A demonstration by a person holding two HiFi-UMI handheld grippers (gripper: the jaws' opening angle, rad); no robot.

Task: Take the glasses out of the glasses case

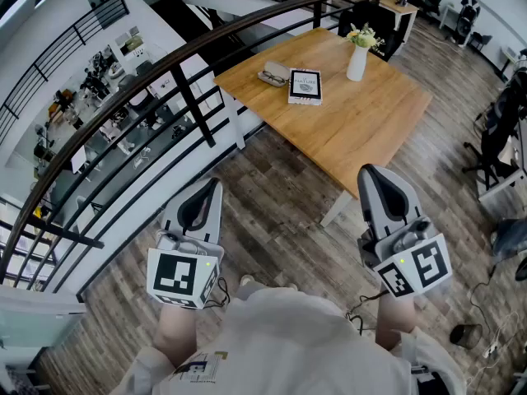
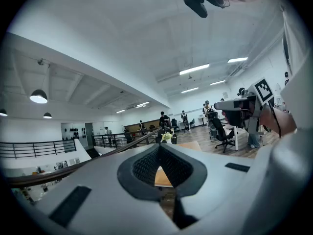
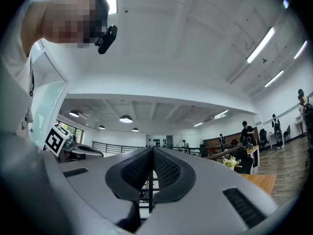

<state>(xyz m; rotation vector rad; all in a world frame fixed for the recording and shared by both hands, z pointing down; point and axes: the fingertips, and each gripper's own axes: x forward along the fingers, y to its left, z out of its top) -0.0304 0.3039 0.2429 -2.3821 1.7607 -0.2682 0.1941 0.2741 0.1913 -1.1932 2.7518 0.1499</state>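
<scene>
- Only my head view shows the glasses case (image 1: 274,73). It lies on the wooden table (image 1: 362,130) near its far-left corner, just beside the book (image 1: 305,86) and well apart from both grippers.
- The two gripper views miss the case (they look out level across the hall). Each catches only the vase (image 2: 167,137) of flowers and a strip of tabletop.
- I count one case, one book, one vase and two grippers.
- The case is too small here for me to tell its long axis or which way it points.
- The left gripper (image 1: 212,184) has its jaws together with nothing between them.
- The right gripper (image 1: 368,172) is likewise closed and empty.
</scene>
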